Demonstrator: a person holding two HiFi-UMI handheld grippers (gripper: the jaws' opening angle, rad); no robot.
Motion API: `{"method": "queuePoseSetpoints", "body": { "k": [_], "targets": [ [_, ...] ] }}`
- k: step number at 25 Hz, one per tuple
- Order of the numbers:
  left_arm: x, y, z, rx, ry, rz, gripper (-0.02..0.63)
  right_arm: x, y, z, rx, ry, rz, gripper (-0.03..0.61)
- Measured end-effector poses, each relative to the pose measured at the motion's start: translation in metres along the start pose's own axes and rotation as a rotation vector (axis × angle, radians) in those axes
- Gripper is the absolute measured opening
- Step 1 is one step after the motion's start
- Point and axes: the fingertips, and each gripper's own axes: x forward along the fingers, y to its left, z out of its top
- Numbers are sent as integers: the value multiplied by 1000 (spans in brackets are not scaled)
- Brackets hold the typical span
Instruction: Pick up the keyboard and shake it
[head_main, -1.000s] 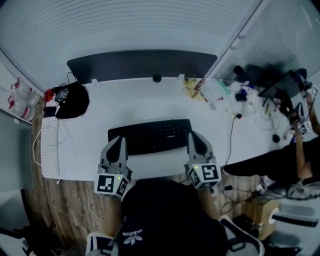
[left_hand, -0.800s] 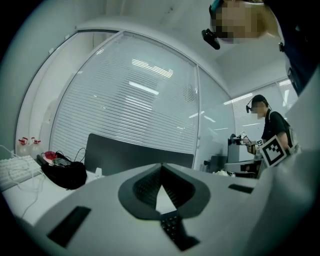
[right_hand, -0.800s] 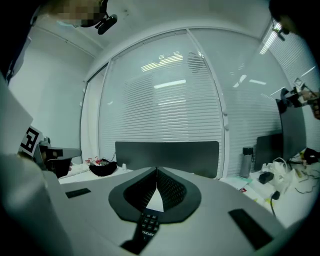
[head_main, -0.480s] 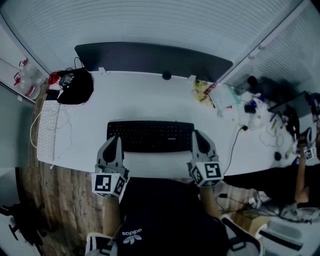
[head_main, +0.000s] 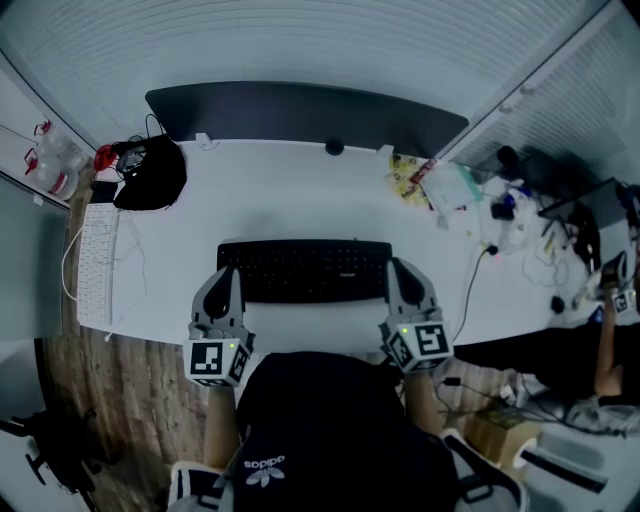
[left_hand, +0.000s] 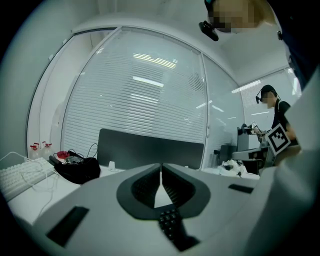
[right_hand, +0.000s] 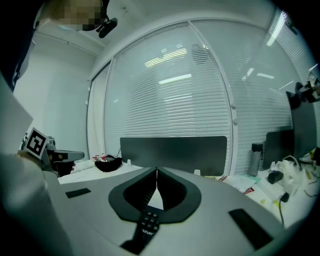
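Note:
A black keyboard (head_main: 305, 270) lies flat on the white desk (head_main: 300, 200), near its front edge. My left gripper (head_main: 227, 273) is at the keyboard's left end, over its front left corner. My right gripper (head_main: 397, 264) is at the right end, beside the front right corner. In the left gripper view the left gripper (left_hand: 161, 167) has its jaws shut tip to tip, and some keyboard keys (left_hand: 171, 226) show below through the gap. The right gripper (right_hand: 156, 170) looks the same, jaws shut, with the keyboard (right_hand: 146, 224) beneath them. Nothing is held.
A dark partition screen (head_main: 300, 110) closes the desk's far side. A black bag (head_main: 152, 183) and a white keyboard (head_main: 97, 270) lie at the left. Packets, bottles and cables (head_main: 455, 188) crowd the right, where another person (head_main: 612, 330) stands.
Both grippers have sunk slightly at the keyboard's two ends. The head view has swung, so the keyboard now looks level in it. The jaws stayed shut.

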Motion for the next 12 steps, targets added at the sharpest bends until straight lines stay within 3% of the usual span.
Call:
{"method": "queuePoseSetpoints", "body": {
  "k": [3, 6, 9, 12],
  "targets": [
    [0, 10, -10, 6, 24, 11, 6, 5, -4, -6, -9, 39, 12, 6],
    [-2, 20, -33, -25, 92, 23, 86, 13, -14, -22, -14, 97, 10, 11],
    [-5, 31, -62, -73, 164, 39, 129, 24, -25, -45, -12, 176, 5, 112],
    [-4, 39, -87, -115, 230, 49, 168, 35, -34, -64, -18, 247, 3, 124]
  ]
}}
